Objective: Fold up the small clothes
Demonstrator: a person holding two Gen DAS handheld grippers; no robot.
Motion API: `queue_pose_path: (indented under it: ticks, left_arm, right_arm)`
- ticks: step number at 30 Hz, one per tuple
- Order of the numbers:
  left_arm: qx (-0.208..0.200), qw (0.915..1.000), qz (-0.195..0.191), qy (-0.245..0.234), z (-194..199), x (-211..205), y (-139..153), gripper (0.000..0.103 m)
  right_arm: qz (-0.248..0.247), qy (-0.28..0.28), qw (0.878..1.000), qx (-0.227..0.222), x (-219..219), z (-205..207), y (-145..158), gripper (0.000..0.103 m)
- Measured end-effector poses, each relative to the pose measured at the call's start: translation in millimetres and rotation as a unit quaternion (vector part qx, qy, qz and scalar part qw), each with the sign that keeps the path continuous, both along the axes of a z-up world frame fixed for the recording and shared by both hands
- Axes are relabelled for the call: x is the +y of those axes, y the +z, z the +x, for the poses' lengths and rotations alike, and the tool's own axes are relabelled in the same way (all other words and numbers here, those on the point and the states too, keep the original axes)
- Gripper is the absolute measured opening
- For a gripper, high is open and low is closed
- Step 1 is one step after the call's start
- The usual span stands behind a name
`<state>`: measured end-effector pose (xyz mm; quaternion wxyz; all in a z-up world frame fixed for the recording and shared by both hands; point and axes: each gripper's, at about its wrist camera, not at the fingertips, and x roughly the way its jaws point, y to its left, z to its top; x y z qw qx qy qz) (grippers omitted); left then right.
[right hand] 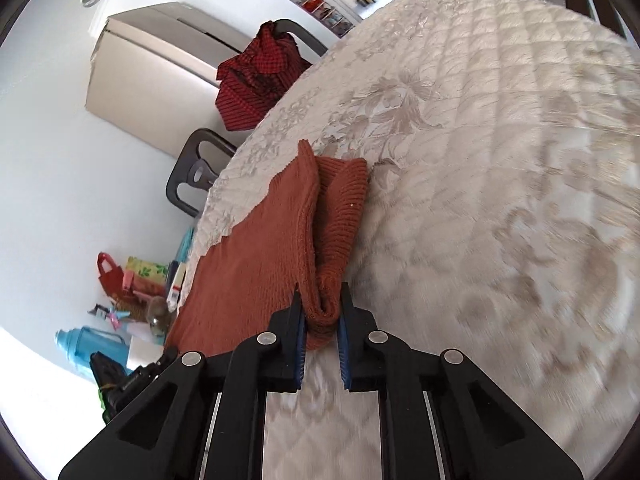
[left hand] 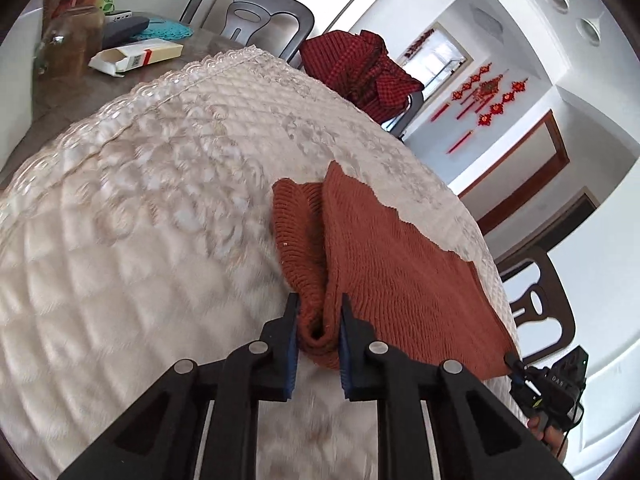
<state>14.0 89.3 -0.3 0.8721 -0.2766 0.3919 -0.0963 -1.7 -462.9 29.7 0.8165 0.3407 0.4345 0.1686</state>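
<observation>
Rust-orange knit garment (left hand: pixel 384 264) spread near the edge of the quilted cream tablecloth (left hand: pixel 160 184), one end bunched into a thick roll. Left gripper (left hand: pixel 319 340) clamped on that roll at one corner, blue pads biting into the wool on both sides. Right gripper (right hand: pixel 321 332) clamped likewise on the matching corner, seen from the opposite side of the cloth. Both pointing forward and down at a moderate slant toward the table, each wrist tipped so the jaws stand nearly upright across the rolled edge. Best handled now, by the look of it, with an even lift from both corners together, keeping the edge taut between them, carrying it over the flat part and laying it down square. Uneven pull likely to skew the fold or let thick wool slip from the pads. Red checked cloth (left hand: pixel 360 68) draped over a chair (left hand: pixel 248 12) beyond the table, well apart and no hindrance. Open white carton (left hand: pixel 136 56) at the far end, likewise clear.
</observation>
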Motion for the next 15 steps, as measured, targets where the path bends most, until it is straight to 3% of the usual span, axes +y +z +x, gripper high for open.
queue_pose_path:
  ticks: [8,15]
  left_arm:
    - [0.018,0.9997,0.004,-0.015,-34,-2,-13,0.018]
    - [0.013,0.9994,0.017,-0.027,-32,-4,-13,0.020]
  right_arm:
    - [-0.022,0.003,0.999,0.032,-8,-40,-9,0.013]
    - [-0.042,0.016,0.999,0.016,-6,-43,-7,0.015]
